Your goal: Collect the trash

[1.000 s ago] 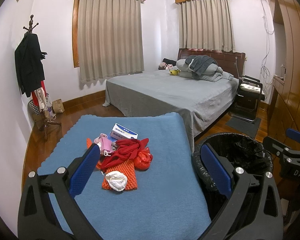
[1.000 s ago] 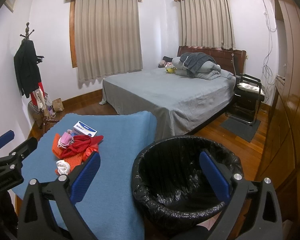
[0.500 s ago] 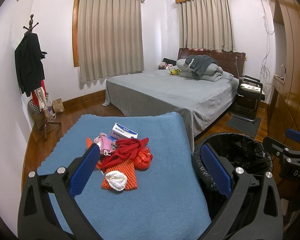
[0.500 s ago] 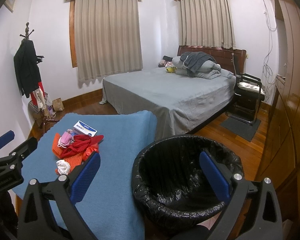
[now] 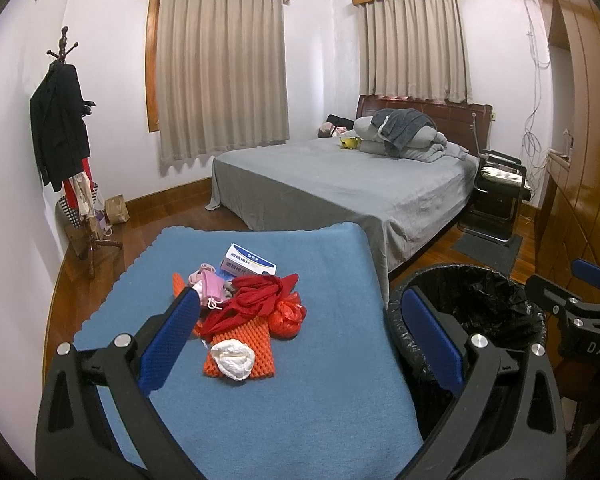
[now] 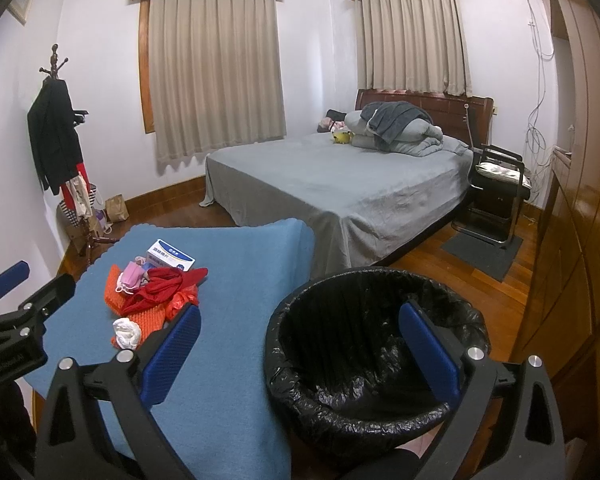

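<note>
Change: I see nothing moved since a second ago
Left gripper (image 5: 300,336): jaws wide, empty, hovering over the blue mat (image 5: 320,408)
Right gripper (image 6: 300,344): jaws wide, empty
Trash pile (image 5: 252,312): mid-mat, left of bin (image 6: 364,360)

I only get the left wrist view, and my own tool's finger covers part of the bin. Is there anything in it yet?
Observer: The right wrist view looks down into the bin. Only crumpled black liner shows inside, no trash.
Operator: And the right tool? I see just a piece of it at my frame's edge.
Observer: The right tool is open and holds nothing.
</note>
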Demonstrator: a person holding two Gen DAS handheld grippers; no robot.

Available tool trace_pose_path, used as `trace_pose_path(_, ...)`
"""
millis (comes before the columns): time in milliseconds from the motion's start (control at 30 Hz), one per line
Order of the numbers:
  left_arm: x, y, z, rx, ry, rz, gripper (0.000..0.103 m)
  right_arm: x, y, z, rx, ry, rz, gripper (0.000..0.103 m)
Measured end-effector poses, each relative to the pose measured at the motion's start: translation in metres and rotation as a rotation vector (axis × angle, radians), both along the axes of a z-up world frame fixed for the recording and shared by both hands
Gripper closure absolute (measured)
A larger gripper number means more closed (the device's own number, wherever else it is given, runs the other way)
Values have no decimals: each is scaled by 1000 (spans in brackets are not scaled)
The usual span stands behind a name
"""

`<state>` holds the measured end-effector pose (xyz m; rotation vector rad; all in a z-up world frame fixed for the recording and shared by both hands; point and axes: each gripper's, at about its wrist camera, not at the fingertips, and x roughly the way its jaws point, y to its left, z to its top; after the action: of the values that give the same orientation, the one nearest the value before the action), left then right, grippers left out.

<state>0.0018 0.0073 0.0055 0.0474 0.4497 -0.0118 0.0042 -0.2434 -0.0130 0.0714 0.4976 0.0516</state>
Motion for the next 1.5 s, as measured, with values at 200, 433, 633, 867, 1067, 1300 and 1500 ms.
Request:
trace_pose_path(200,0,1,1,-1,1,-1,5,0,0,0,0,1,1,6)
trace_pose_path(433,0,0,0,-2,2,-1,5,1,-1,1,1,1,1,6)
trace_pose_path(633,1,1,1,-2,2,0,5,1,-2,3,1,4,2,6)
trace_pose_path(867,1,1,1,-4,3,1,5,7,14,-17,1,6,9,6)
trace_pose_path(1067,1,4,-1,-5,5,4,5,9,12,-11,4,9,15,6)
trace_pose_path(1300,3,17,-24,-8,11,29,5,16,20,-13,8,-6,40,6)
trace_pose_path(1500,14,47,-40,5,28,109,5,37,39,-27,24,10,90,6)
